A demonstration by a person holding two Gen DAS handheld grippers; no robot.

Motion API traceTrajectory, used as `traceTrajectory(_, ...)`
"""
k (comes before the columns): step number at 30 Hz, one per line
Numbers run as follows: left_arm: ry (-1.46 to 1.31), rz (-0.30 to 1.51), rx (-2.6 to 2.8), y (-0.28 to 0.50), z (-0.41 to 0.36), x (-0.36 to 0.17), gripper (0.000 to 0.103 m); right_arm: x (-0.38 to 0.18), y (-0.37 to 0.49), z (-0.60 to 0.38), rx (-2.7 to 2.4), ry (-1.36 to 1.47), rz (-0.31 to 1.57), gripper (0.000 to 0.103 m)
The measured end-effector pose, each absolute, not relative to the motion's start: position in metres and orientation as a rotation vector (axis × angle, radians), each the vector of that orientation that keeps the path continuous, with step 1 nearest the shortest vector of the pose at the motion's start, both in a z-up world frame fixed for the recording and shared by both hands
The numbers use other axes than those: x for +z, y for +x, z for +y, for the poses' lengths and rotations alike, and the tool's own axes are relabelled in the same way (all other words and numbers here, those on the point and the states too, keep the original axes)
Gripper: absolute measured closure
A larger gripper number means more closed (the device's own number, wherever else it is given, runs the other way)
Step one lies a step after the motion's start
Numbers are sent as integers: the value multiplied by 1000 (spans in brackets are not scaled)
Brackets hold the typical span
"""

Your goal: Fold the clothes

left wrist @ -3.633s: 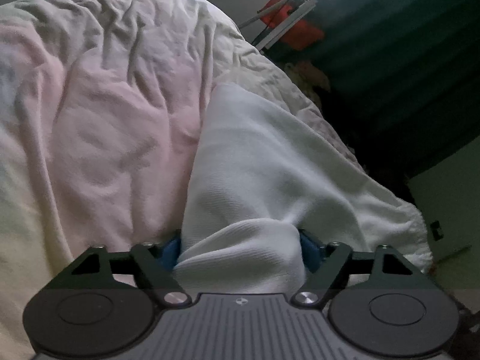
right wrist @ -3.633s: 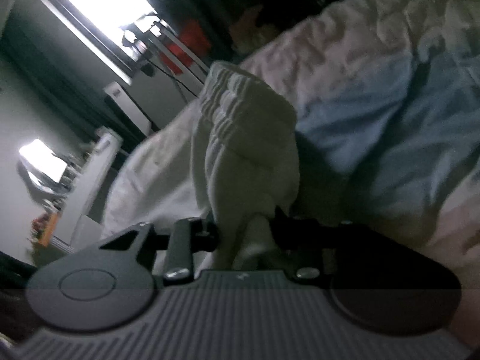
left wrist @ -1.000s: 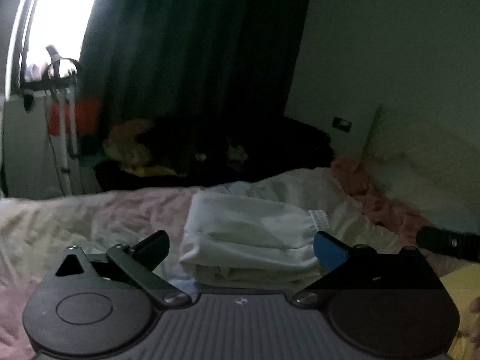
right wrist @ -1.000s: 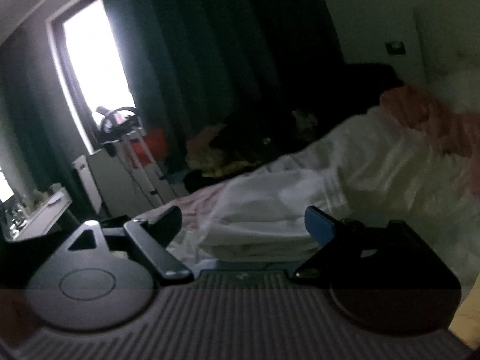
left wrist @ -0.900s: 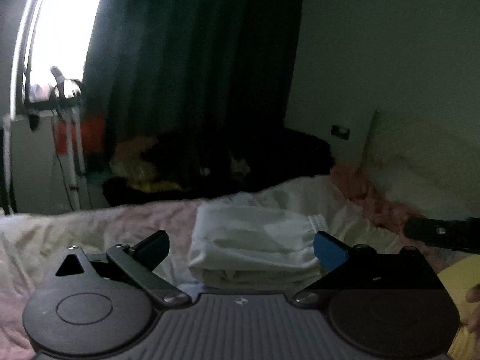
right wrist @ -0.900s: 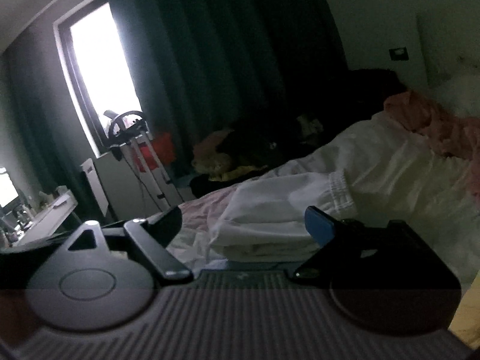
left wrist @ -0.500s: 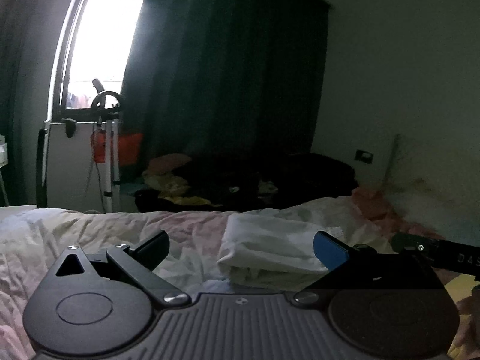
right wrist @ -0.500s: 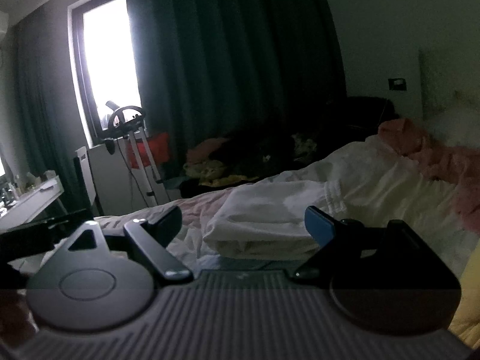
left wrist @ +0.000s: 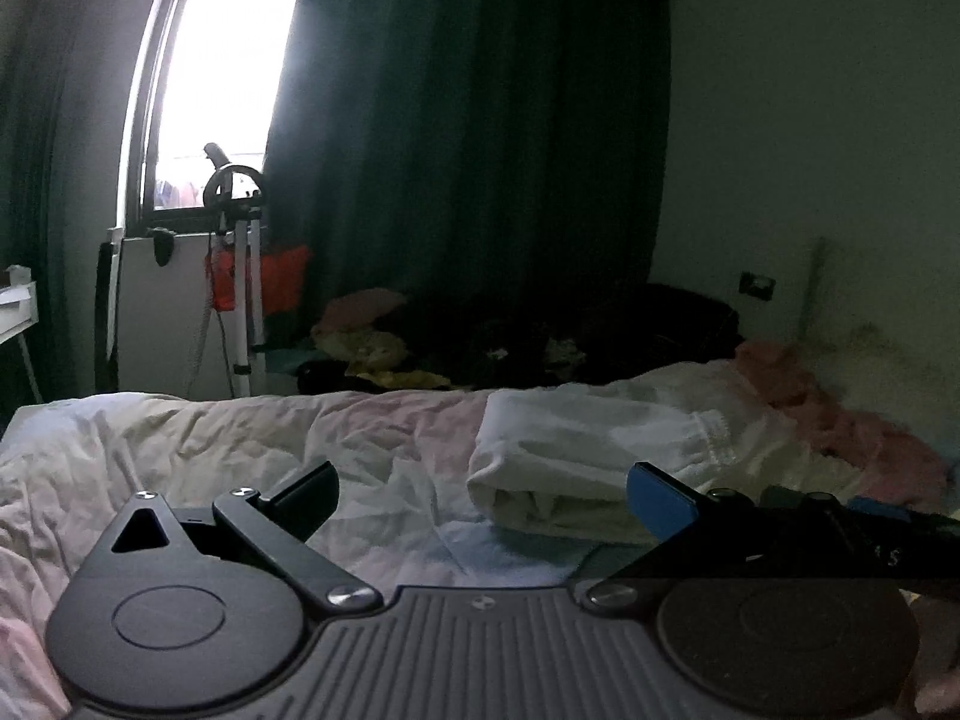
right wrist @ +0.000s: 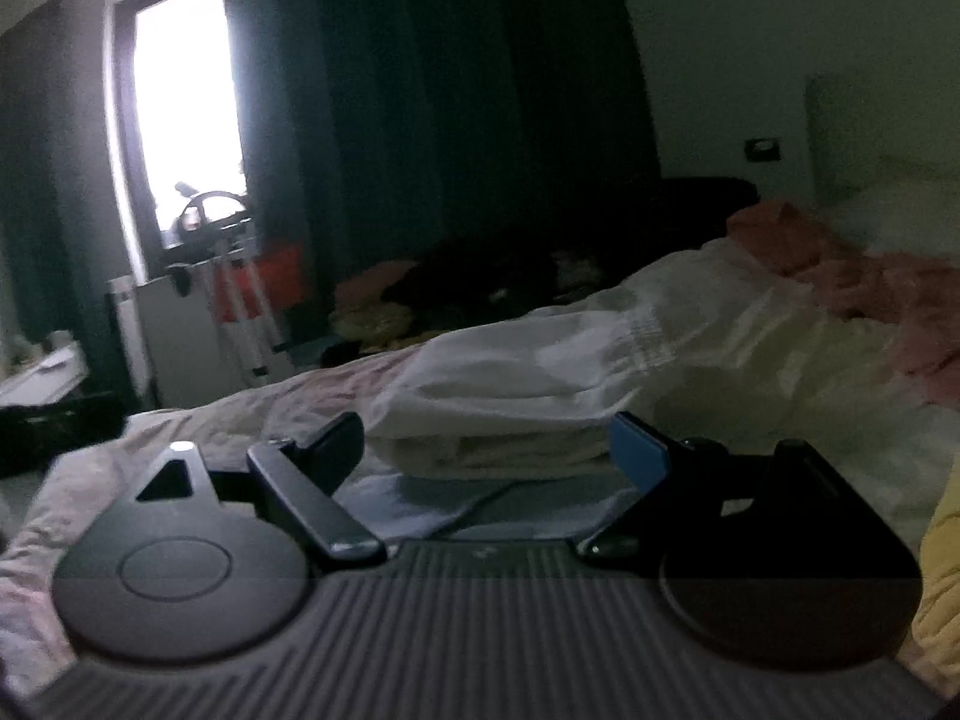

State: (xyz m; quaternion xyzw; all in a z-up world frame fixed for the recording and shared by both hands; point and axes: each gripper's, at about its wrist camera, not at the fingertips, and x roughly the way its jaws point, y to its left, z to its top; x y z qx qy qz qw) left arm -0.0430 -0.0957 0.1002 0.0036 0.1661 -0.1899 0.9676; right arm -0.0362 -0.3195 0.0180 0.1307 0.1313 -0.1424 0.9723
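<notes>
A folded white garment (left wrist: 600, 462) lies on the rumpled bed (left wrist: 240, 450), ahead and to the right of my left gripper (left wrist: 486, 495). That gripper is open and empty, drawn back from the garment. In the right wrist view the same folded white garment (right wrist: 528, 396) lies just beyond my right gripper (right wrist: 489, 444), which is open and empty. The other gripper's dark body (left wrist: 870, 540) shows at the lower right of the left wrist view.
Pink clothes (left wrist: 840, 420) lie bunched at the head of the bed, by a pillow (right wrist: 900, 222). Something yellow (right wrist: 942, 570) lies at the right edge. Dark curtains, a bright window (left wrist: 216, 78), a tripod (left wrist: 240, 276) and a heap of clothes (left wrist: 372, 336) stand behind the bed.
Both grippers have let go of the white garment, which now lies folded on the bed. Both have drawn back and levelled, and the left one has shifted left of the garment.
</notes>
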Motion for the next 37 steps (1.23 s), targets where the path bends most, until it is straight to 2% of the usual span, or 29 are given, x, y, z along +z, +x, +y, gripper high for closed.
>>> traceTrajectory(4,1,375,-393,-34,-99,87,0,7,-24,-323,-330,266,322,13)
traceTrajectory(8,21,388,-383,-30,-101,80,0,7,-31,-315,-298,229,301,13)
traceTrajectory(37,61,401,-353,-33,-104,72,0,4,-25,-302,-316,176,351,13)
